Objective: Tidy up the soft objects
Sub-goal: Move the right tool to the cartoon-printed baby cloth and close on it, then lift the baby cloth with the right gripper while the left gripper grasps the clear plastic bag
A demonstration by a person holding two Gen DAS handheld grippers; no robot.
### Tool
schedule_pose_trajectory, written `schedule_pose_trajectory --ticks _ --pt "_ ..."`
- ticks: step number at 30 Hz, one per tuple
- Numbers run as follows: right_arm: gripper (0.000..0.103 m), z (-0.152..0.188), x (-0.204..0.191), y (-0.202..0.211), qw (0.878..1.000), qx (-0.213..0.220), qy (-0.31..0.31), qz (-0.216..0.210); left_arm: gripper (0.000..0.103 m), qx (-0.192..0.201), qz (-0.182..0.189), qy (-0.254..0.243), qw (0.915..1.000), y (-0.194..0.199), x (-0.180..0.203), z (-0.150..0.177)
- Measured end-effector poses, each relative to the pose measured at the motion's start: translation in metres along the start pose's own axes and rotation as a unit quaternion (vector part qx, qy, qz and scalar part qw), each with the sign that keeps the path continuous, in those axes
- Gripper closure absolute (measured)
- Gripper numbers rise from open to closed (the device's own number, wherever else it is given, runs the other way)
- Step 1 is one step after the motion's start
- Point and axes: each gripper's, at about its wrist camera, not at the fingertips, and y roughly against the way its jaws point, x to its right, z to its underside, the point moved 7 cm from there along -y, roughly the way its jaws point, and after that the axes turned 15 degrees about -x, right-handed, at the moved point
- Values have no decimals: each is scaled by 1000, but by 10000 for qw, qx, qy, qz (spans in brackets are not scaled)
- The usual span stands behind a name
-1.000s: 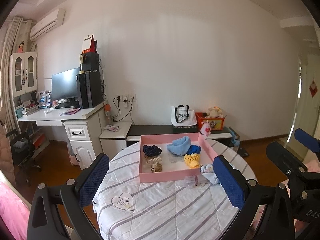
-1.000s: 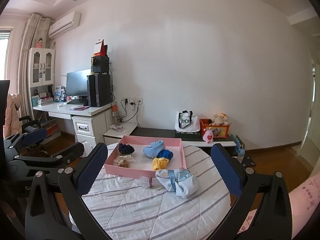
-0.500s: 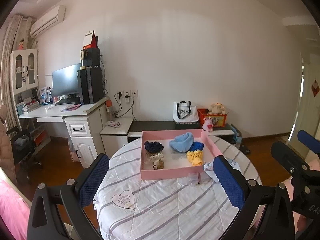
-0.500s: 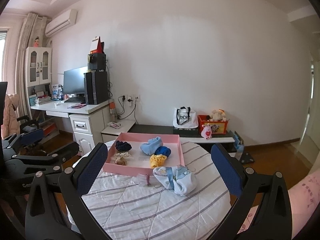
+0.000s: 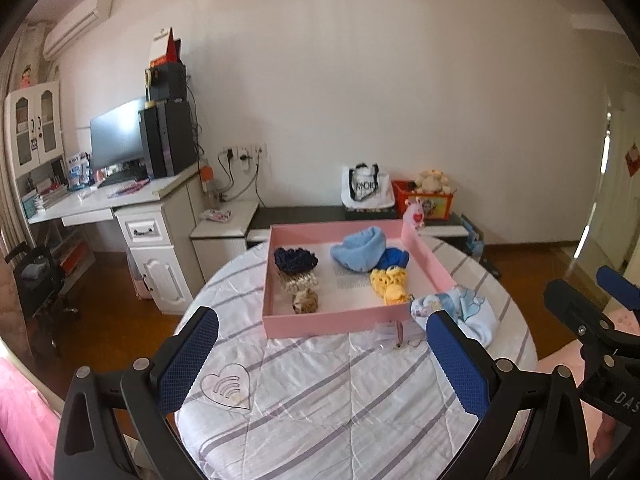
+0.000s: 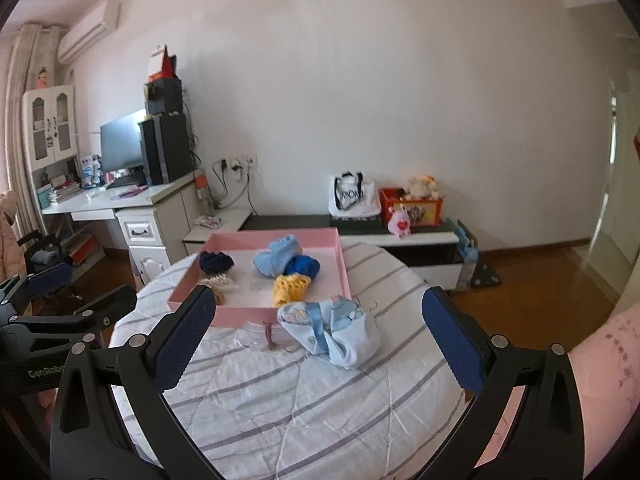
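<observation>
Bedroom furniture lines the far wall, and in front of it a round table (image 6: 304,408) under a striped quilted cover carries everything the task concerns. One soft item lies outside the pink tray (image 6: 240,317): a pale blue printed cloth bundle (image 6: 332,330), resting on the cover just beside the tray's near right corner, with a small clear packet (image 6: 272,338) next to it. It looks like the piece yet to be sorted. Inside the tray lie a light blue sock (image 5: 358,251), a darker blue knit (image 5: 394,258) touching it, a yellow knit (image 5: 390,284), a navy scrunchie (image 5: 295,259) and a beige one (image 5: 298,282), grouped loosely by kind.

Right gripper (image 6: 318,338) hangs above the near part of the table, fingers spread wide and empty, roughly framing the bundle, a sensible setup for a grab. Left gripper (image 5: 322,358) hangs likewise, wide and empty, facing the tray's near wall. A desk (image 5: 104,200) and a low cabinet (image 5: 352,212) stand well behind.
</observation>
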Motion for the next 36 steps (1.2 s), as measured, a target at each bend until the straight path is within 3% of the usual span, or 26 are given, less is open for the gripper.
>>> schedule_pose_trajectory --ticks 9,22,27,33,36 --pt "0 12 22 -64 9969 -732 -256 119 0 -707 97 -55 9974 -72 8 -14" --pt "0 26 30 -166 9833 -1793 -311 85 0 -1733 231 89 9846 -189 9 -30" --pt "0 30 32 -191 9781 -2055 -320 75 0 -1954 357 51 9801 -214 14 -29" --pt "2 33 32 -212 9749 -2178 -395 -254 0 -2134 431 -3 9760 -236 19 -27" --pt "12 32 32 -213 9752 -2137 -405 -410 0 -2195 450 -6 9746 -243 21 -27"
